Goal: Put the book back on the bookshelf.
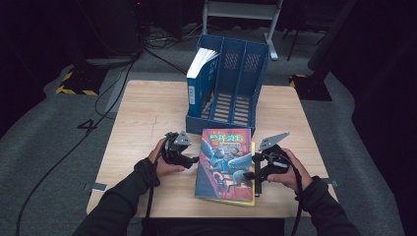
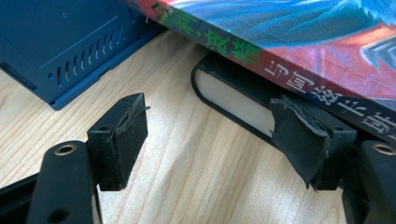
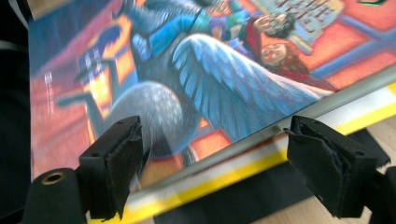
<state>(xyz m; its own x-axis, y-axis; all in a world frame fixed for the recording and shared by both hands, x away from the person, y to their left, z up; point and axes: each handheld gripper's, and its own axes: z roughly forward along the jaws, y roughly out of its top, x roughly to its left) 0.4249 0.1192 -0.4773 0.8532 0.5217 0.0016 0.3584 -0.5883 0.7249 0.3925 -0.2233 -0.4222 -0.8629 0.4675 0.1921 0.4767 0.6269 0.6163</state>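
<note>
Three books lie stacked on one wooden table [image 1: 147,113]: a picture-cover book [image 1: 225,160] on top, a yellow-edged book [image 1: 253,189] under it, and a black book [image 2: 233,100] lowest. One blue file rack [image 1: 241,73] with three compartments holds one blue book [image 1: 200,81]. Two grippers, the left [image 1: 195,159] and the right [image 1: 248,175], flank the stack.

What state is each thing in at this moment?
top book: flat, closed, cover up, on the stack.
yellow book: closed, under it.
black book: closed, lowest, on the table.
file rack: upright.
blue book: standing in the rack's left slot.
left gripper: open.
right gripper: open.
</note>
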